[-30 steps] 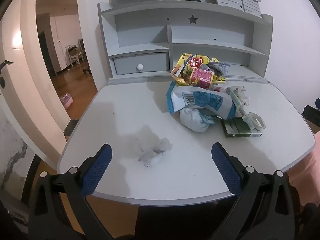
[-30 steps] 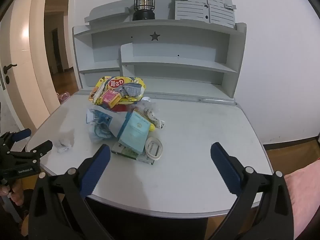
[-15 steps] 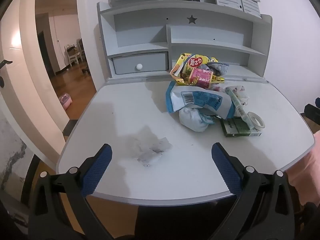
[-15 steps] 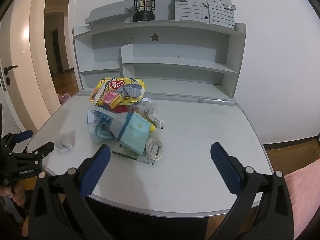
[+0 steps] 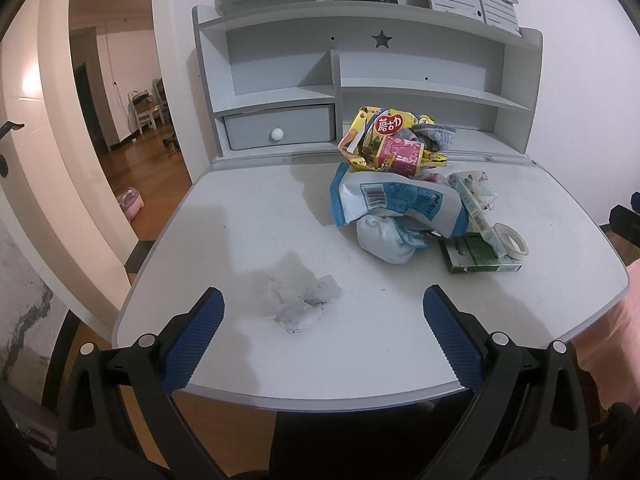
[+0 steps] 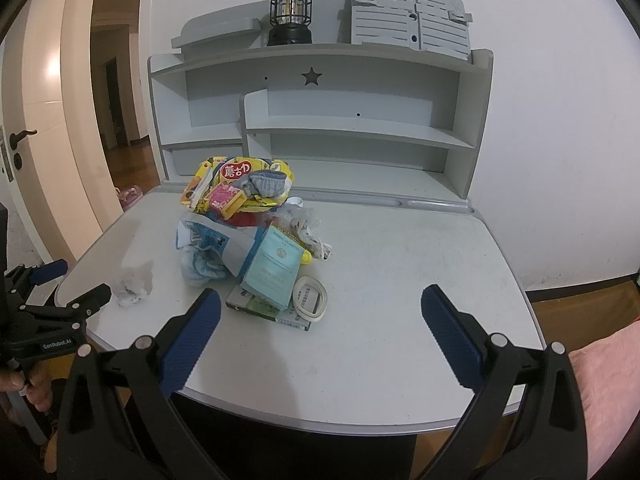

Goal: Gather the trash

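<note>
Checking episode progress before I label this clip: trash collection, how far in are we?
Barely begun. Done: nothing visibly collected; the heap of wrappers and boxes sits on the desk. In hand: nothing; the left gripper is open, facing the crumpled tissue lying apart from the heap, and the right gripper is open and empty. Left: tissue, heap, tape roll. No bin is in view.

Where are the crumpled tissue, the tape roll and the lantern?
crumpled tissue (image 5: 302, 302): left wrist view, middle of the wad.
tape roll (image 6: 311, 299): right wrist view, on the near part of its ring.
lantern (image 6: 291, 12): right wrist view, on its caged glass body.
</note>
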The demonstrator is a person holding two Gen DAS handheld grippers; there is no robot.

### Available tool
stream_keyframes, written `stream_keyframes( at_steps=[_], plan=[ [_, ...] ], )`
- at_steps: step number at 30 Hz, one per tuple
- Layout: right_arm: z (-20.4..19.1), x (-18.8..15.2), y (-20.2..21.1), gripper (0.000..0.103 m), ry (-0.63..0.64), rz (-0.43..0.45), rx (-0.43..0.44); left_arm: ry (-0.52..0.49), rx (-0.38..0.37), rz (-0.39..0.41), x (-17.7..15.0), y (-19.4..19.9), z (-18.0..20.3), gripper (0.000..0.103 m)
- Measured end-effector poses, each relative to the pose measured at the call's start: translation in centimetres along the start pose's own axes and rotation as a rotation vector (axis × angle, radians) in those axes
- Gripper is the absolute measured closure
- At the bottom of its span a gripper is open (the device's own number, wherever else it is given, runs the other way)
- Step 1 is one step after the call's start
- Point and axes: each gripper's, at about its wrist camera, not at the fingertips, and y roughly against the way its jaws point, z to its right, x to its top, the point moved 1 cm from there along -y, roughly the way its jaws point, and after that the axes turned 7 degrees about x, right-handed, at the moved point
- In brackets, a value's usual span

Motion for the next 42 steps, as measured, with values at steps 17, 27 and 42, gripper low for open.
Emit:
stream_keyframes(
  at_steps=[17, 27, 42],
  plan=[
    [-0.27, 0.28, 0.38, 0.006, 0.006, 0.007, -0.002, 0.0, -0.002, 0.001, 0.02, 0.06, -0.03, 0.006],
    [-0.18, 0.2, 0.37, 0.006, 0.006, 0.007, -0.002, -0.001, 0.0, 0.003, 0.02, 0.06, 0.04, 0.006],
    [-0.23, 0.22, 0.41, 0.006, 0.008, 0.008, -0.002, 0.001, -0.001, 0.002, -0.01, 0.05, 0.0, 0.006]
  ],
)
